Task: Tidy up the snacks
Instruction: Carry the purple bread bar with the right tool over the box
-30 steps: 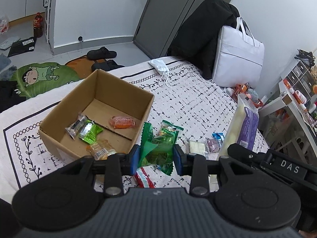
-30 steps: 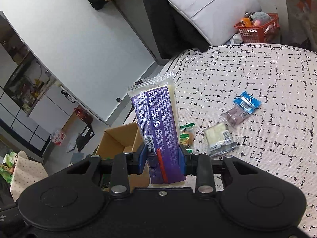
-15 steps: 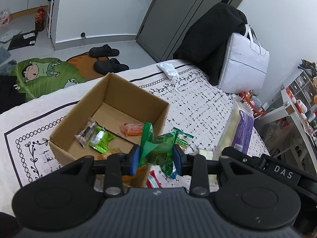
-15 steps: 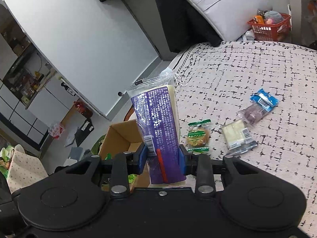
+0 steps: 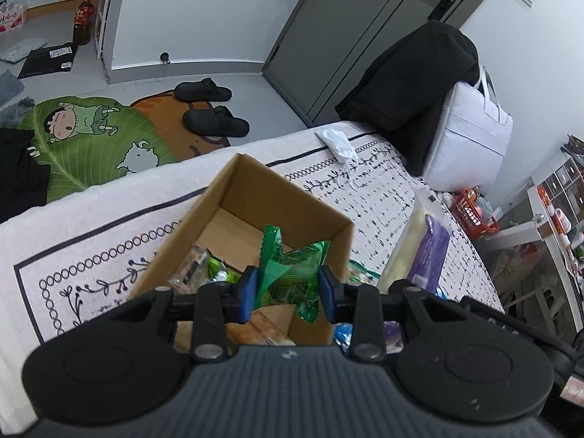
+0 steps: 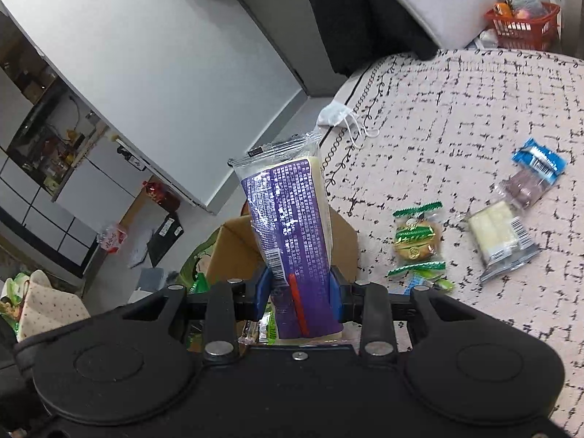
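My left gripper (image 5: 288,292) is shut on a green snack packet (image 5: 288,266) and holds it above the near right corner of an open cardboard box (image 5: 241,182). Several small snack packets (image 5: 193,266) lie inside the box. My right gripper (image 6: 299,292) is shut on a tall purple and cream packet (image 6: 292,226), held upright over the box (image 6: 233,248); that packet also shows in the left wrist view (image 5: 419,248). On the patterned cloth lie a green-wrapped cookie (image 6: 416,241), a cream bar packet (image 6: 500,241), a purple packet (image 6: 522,189) and a blue packet (image 6: 540,157).
A white face mask (image 5: 339,142) lies on the cloth (image 5: 109,226) beyond the box. A white bag (image 5: 471,135) with a black coat (image 5: 412,84) stands at the far end. Slippers (image 5: 215,120) and a green mat (image 5: 91,138) are on the floor. A red basket (image 6: 522,22) sits at the right.
My left gripper has moved left and forward with the green packet, from beside the box to over its near right corner. My right gripper has carried the purple packet closer to the box.
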{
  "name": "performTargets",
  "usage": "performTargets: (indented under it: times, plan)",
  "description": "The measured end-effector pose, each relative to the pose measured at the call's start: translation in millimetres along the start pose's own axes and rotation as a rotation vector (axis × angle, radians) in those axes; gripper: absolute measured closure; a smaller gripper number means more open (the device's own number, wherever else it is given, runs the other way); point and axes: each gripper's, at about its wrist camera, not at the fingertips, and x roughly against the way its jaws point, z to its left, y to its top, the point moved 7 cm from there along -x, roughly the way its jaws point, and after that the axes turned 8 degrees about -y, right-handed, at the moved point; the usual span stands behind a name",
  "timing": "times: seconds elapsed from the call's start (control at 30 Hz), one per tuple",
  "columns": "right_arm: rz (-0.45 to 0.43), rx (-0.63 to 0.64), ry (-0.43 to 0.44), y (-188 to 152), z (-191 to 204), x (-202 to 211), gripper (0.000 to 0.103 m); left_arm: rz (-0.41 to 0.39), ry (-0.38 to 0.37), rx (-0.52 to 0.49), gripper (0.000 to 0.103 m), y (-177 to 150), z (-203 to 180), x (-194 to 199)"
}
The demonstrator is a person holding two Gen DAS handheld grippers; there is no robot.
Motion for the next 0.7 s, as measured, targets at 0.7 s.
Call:
performTargets:
  times: [0.7]
  plan:
    - [0.064, 0.005, 0.014, -6.7, 22.5, -33.4, 0.063, 0.069, 0.010, 0.054, 0.061, 20.3, 31.0, -31.7]
